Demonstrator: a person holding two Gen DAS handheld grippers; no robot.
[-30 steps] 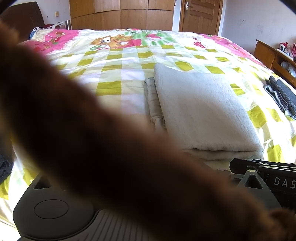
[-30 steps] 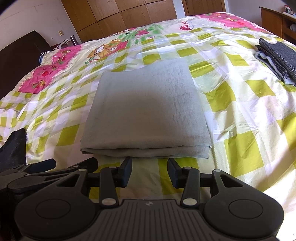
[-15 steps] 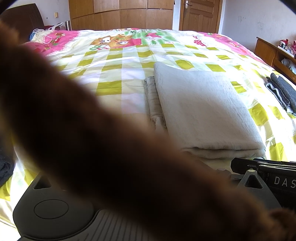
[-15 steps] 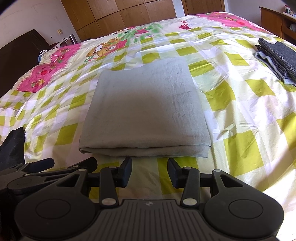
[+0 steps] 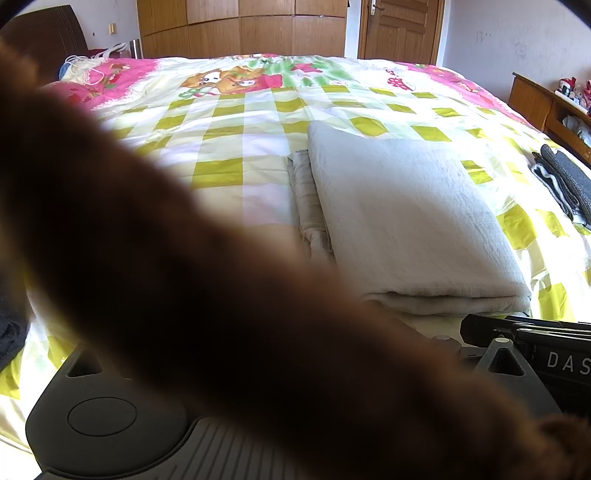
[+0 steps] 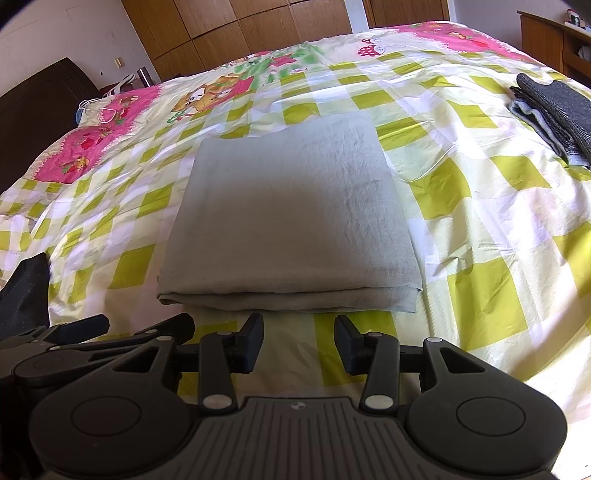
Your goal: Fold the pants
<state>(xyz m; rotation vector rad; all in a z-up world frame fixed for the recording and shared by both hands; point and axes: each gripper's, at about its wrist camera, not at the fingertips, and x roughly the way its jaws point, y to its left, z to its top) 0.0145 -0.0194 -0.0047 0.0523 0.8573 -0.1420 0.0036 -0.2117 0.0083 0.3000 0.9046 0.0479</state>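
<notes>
Pants [image 6: 288,218] are folded into a flat grey-green rectangle, lying on the bedspread [image 6: 480,229] roughly mid-bed, near folded edge facing the right wrist camera. From the left wrist view the same pants [image 5: 410,218] read as pale grey, with a narrower strip of layers sticking out along their left side. Right gripper [image 6: 298,345] is released: jaws apart with bare bedspread showing between them, nothing held, tips just short of the near edge of the pants and not touching it. Left gripper [image 5: 476,328]: a blurred brown mass [image 5: 221,295], very close to the lens, runs diagonally across most of the left wrist view and hides the fingers, so I cannot tell whether it's clenched or released; cannot tell what the mass is either. In the right wrist view the left gripper [image 6: 96,328] shows as black linkage at lower left, just beside the right one, but the jaws aren't readable there. Second folded pile, dark grey clothes [image 6: 554,110], sits at the right side of the bed, well apart from the pants. Dark fabric [image 6: 27,291] at the left edge near the left gripper. Wooden wardrobe [image 5: 240,26] and door [image 5: 399,29] behind the bed, dark headboard [image 6: 37,107] at left.
</notes>
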